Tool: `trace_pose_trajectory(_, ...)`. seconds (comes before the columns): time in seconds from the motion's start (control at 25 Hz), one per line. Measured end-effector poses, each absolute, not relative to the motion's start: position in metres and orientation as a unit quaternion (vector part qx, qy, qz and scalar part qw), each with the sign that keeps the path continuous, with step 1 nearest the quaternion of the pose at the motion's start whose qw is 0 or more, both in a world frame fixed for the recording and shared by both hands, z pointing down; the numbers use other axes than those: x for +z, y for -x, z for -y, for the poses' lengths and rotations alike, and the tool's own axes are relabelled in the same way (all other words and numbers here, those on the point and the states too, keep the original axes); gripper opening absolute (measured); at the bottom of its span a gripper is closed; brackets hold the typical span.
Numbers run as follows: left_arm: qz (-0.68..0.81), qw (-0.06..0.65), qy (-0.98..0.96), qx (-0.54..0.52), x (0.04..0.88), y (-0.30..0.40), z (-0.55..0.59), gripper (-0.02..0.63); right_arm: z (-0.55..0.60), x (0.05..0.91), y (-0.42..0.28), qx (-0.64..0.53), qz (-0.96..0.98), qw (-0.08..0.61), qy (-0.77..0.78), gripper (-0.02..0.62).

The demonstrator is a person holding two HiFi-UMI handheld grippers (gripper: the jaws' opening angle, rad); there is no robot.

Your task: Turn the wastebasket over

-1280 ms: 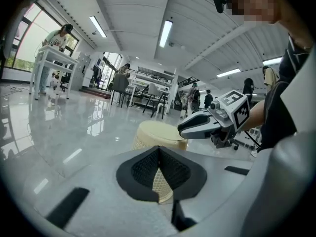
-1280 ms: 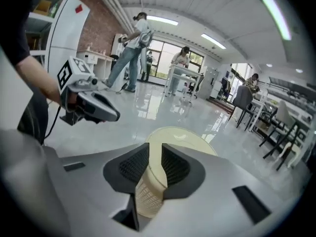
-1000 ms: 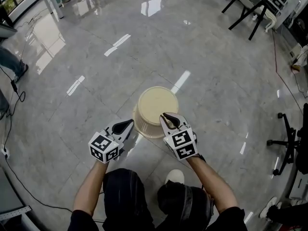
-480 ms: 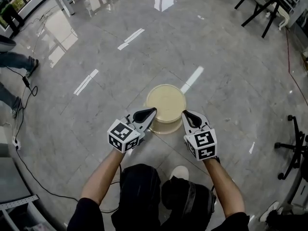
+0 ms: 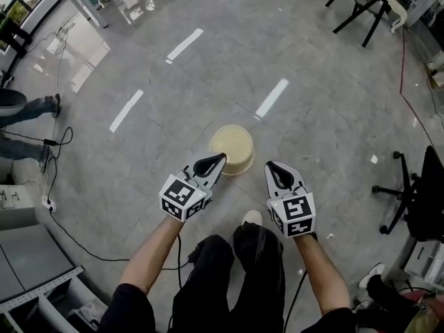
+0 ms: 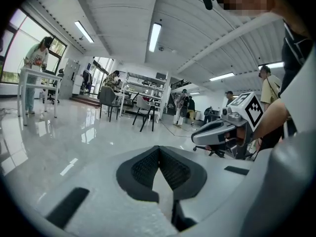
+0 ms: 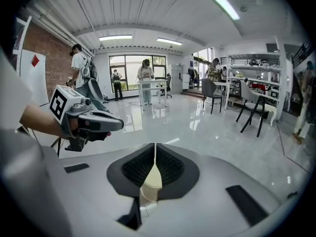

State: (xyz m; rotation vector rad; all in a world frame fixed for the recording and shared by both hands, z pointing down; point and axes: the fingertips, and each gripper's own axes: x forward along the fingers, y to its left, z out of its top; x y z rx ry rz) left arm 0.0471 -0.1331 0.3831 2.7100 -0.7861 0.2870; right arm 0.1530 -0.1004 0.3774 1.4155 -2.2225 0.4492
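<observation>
Left claw (image 5: 216, 160) and right claw (image 5: 272, 168) are both pinched shut on nothing, clear of the wastebasket (image 5: 232, 146), which stands free on the floor (image 5: 326, 116) just beyond them, apparently closed base uppermost; turning judged complete, next move merely withdrawal.

wastebasket (image 5: 232, 148): cream | floor (image 5: 326, 109): glossy grey, white streaks | marker cubes (image 5: 182, 197): black-and-white squares

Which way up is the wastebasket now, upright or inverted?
Inverted. The wastebasket stands on the floor with a closed, flat cream base facing up and its wider rim down; no opening shows.
</observation>
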Motion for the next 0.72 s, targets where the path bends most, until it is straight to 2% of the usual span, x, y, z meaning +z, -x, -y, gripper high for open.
trace_pose_trajectory(0.24, 0.303, 0.151, -0.934, 0.109, 0.211, -0.025, 0.1, 0.008, 0.065, 0.189, -0.131, 0.158, 0.809, 0.221, -0.521, 0.02)
trace_pose_trajectory(0.44, 0.313, 0.181, -0.928, 0.088, 0.089, -0.007, 0.06, 0.008, 0.021, 0.048, -0.112, 0.163, 0.803, 0.156, -0.552, 0.02)
trace_pose_trajectory(0.56, 0.314, 0.182, -0.927, 0.089, 0.036, 0.007, 0.022, 0.008, -0.018, 0.001, -0.095, 0.166, 0.801, 0.144, -0.557, 0.02)
trace_pose_trajectory(0.72, 0.32, 0.181, -0.926, 0.086, 0.006, 0.023, -0.023, 0.008, -0.067, -0.008, -0.074, 0.178, 0.796, 0.148, -0.559, 0.02)
